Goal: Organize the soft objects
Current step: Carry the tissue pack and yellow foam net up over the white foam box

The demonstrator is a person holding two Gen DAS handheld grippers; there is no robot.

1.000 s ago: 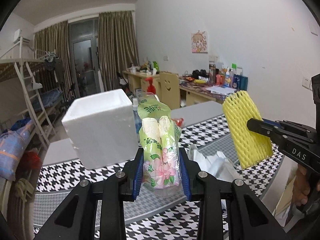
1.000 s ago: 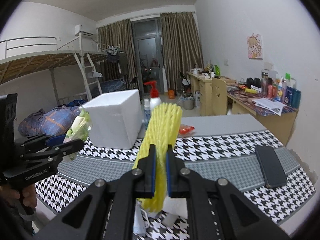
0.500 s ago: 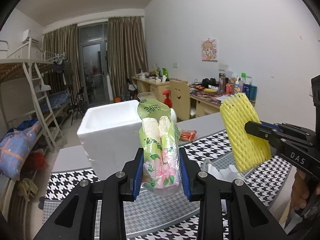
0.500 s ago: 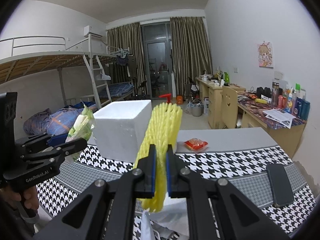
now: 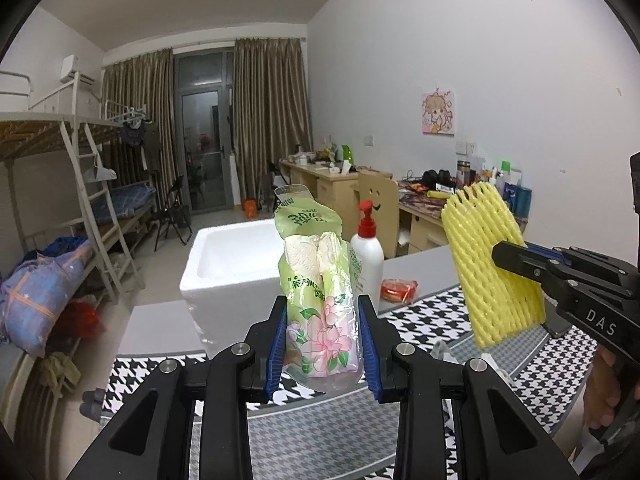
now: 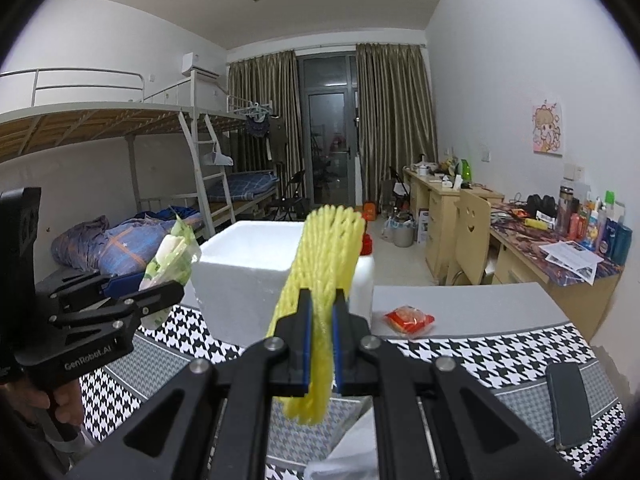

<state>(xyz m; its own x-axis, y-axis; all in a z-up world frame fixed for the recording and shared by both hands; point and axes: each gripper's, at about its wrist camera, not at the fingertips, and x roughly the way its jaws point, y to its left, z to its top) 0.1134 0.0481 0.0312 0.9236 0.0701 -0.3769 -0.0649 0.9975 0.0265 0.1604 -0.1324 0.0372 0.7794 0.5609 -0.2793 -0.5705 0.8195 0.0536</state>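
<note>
Held aloft over the checkered surface (image 5: 432,320) in a dormitory room: a pack of tissues (image 5: 320,304) in flowered green wrap, pinched low down between the blue pads of the left hand-held gripper (image 5: 323,344), upper half standing free and leaning slightly. Alongside, to the right, a yellow foam net sleeve (image 6: 320,292), squeezed nearly flat at mid-length by the almost fully closed right hand-held gripper (image 6: 321,340), both ends sticking out above and below the jaws. Both likely very light and yielding: glossy film on the tissues probably slick, best taken across the fuller lower body as here; foam net springy and crushable, safe to clamp anywhere along its middle, no breakage to fear. Straight ahead of both, an open white foam box (image 5: 236,264) on the surface, with a white pump bottle (image 5: 367,256) just beside it and a small red packet (image 6: 409,317) nearby; neither soft item yet over the box opening.
</note>
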